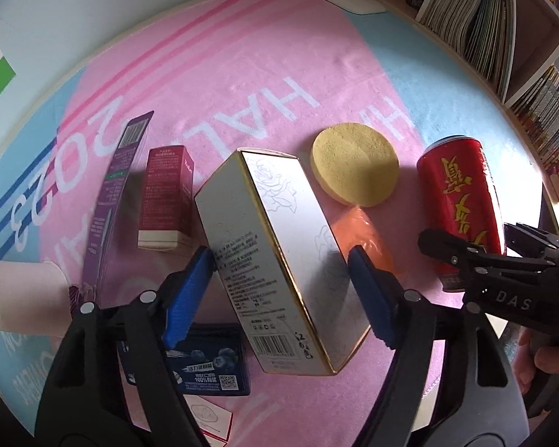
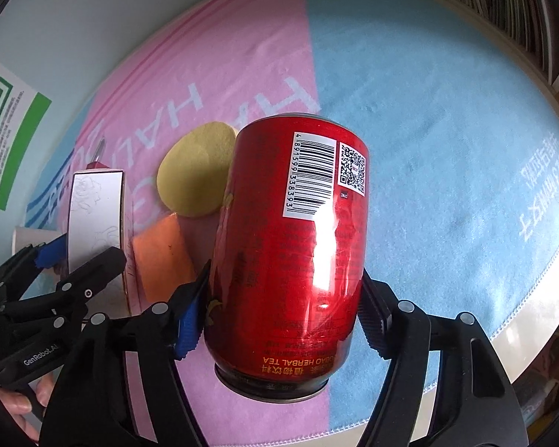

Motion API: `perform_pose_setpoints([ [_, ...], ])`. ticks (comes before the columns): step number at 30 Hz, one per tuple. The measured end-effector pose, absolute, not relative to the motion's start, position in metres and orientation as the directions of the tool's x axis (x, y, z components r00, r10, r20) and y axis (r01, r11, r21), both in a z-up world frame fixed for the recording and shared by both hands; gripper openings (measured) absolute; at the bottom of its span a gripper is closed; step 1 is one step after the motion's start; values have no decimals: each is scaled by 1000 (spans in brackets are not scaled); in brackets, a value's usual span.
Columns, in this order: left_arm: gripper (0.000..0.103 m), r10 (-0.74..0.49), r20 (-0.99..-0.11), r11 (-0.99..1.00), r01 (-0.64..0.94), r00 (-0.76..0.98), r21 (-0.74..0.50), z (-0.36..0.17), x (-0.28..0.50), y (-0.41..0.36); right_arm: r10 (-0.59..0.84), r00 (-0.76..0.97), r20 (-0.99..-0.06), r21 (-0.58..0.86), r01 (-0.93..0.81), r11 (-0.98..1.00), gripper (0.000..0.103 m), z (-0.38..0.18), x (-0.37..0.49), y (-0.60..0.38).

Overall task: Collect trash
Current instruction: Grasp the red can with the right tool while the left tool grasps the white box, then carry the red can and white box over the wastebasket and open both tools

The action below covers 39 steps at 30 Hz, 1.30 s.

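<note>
My left gripper [image 1: 281, 270] is shut on a white box with gold edges and a rose drawing [image 1: 275, 253], held tilted above the mat. My right gripper [image 2: 283, 307] is shut on a red herbal tea can [image 2: 290, 242], gripped across its middle. In the left wrist view the can [image 1: 462, 208] shows at the right with the right gripper's fingers around it. In the right wrist view the white box [image 2: 95, 219] shows at the left inside the left gripper.
On the pink and blue mat [image 1: 242, 74] lie a yellow round sponge [image 1: 356, 164], an orange sponge [image 1: 365, 231], a dark red box [image 1: 166, 197], a purple package [image 1: 111, 201], a dark blue blueberry carton [image 1: 208, 365] and a white cup [image 1: 15, 298]. Bookshelves [image 1: 503, 26] stand at the right.
</note>
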<state>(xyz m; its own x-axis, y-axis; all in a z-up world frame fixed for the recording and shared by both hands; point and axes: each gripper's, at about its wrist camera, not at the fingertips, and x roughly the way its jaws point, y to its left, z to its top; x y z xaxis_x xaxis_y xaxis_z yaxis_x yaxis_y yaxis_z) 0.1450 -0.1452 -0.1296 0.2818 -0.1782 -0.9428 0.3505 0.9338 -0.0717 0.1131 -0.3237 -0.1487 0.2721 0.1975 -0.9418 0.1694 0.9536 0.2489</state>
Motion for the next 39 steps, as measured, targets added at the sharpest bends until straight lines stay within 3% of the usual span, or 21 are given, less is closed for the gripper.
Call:
perform_pose_setpoints([
  [9,54,-202,-930,926,370,306,-79,-121,144,-146,198,301,-933,258,177,950,68,-137,105,-335],
  [11,39,-207,-921,926,371,329,-76,-114,140,-142,198,311,-930,262,180,948,68,-133,102,-339],
  [13,31,-213,-918,924,376,334,-78,-109,141,-139,196,319,-927,263,180,948,68,-129,100,-340],
  [17,25,-226,-919,927,361,324,-101,-106,143,-130,192,328,-925,260,178,949,68,-125,94,-338],
  [19,27,-237,-919,925,364,316,-113,-106,143,-128,191,333,-924,260,179,949,68,-124,92,-336],
  [20,34,-226,-921,928,359,319,-103,-107,142,-128,193,335,-922,263,180,948,68,-124,90,-336],
  [21,43,-208,-923,933,350,325,-86,-108,141,-129,193,334,-923,264,182,947,68,-125,89,-336],
  [22,63,-184,-928,936,345,325,-65,-110,141,-131,194,334,-922,266,184,946,69,-126,88,-336],
  [23,73,-173,-930,938,342,325,-55,-112,140,-132,197,332,-922,269,186,945,69,-127,88,-336],
  [28,92,-129,-941,931,364,312,-8,-126,137,-146,211,326,-922,283,194,939,70,-134,87,-340],
  [31,92,-128,-950,933,359,285,-18,-135,139,-148,205,330,-921,277,189,942,81,-137,88,-341],
  [33,84,-157,-954,938,342,257,-62,-139,142,-144,204,318,-926,270,180,946,81,-141,91,-339],
  [34,69,-172,-957,939,334,235,-87,-142,145,-140,205,309,-929,267,176,947,81,-143,94,-339],
  [35,68,-183,-957,940,326,223,-104,-144,146,-137,204,295,-933,263,173,949,81,-147,96,-337],
  [36,68,-198,-955,939,324,221,-119,-144,147,-134,205,284,-937,259,169,951,79,-150,99,-335],
  [37,67,-203,-954,938,322,222,-125,-143,147,-132,209,276,-938,260,162,952,66,-152,100,-333],
  [39,66,-228,-947,936,319,226,-150,-140,146,-127,210,286,-935,262,160,952,66,-152,101,-329],
])
